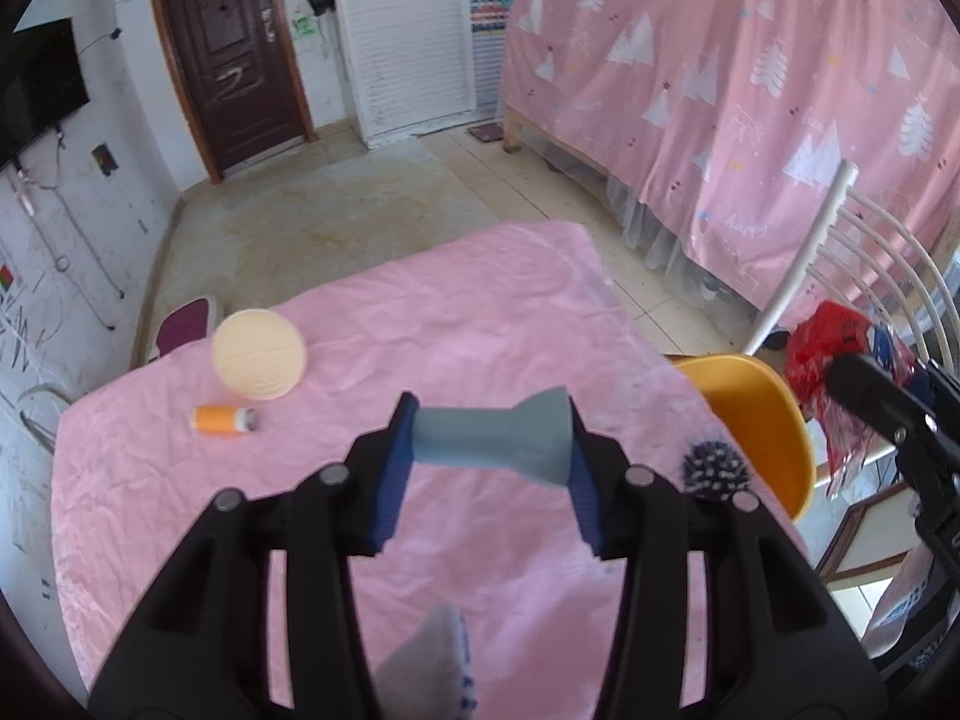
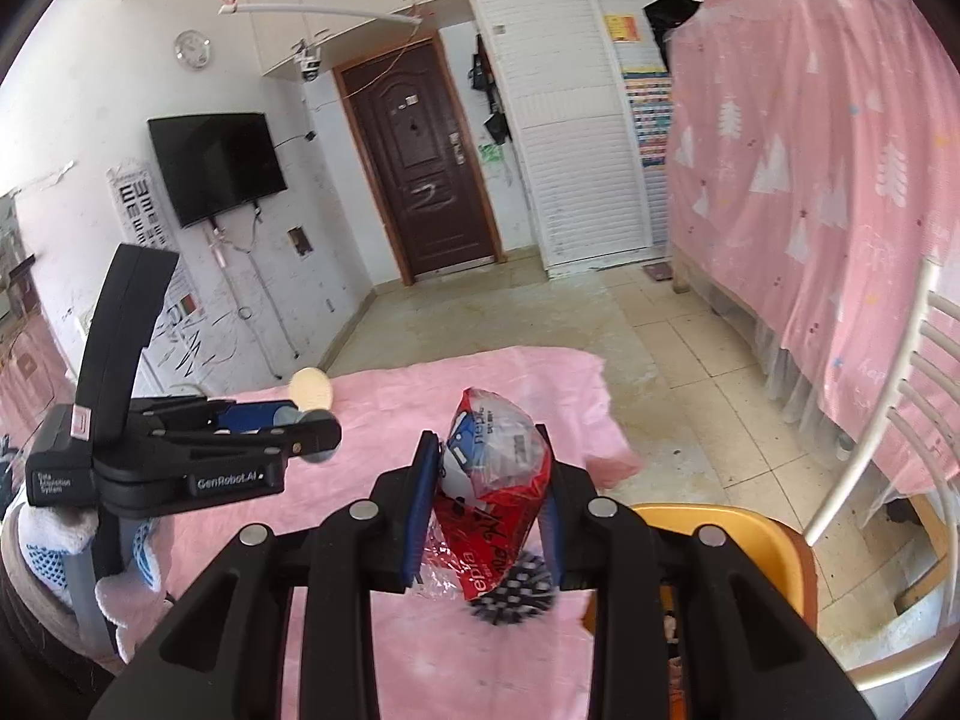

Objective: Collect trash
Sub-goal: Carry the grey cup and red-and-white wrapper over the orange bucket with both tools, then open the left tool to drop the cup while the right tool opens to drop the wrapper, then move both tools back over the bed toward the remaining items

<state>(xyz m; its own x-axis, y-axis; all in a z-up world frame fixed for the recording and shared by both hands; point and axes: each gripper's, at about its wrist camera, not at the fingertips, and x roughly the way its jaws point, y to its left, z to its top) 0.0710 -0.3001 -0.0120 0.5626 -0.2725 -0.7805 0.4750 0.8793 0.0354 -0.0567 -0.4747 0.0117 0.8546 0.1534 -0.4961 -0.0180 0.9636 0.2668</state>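
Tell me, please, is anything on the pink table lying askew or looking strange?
Little stands out. An orange tube lies on its side on the pink cloth, beside a round cream disc. A dark spiky ball sits very near the table's edge, next to the yellow bin. Nothing looks spilled or broken.

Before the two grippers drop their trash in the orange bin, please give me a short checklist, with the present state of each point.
1. Left gripper grips the grey-blue piece between both pads: ok.
2. Right gripper grips the red wrapper: ok.
3. Orange bin mouth open and unblocked: ok.
4. Either gripper already over the bin: not ok, both over the pink cloth.
5. Spiky ball near the table edge, clear of the path: cannot tell.
6. Table fully cleared: not ok, orange tube and round disc remain.
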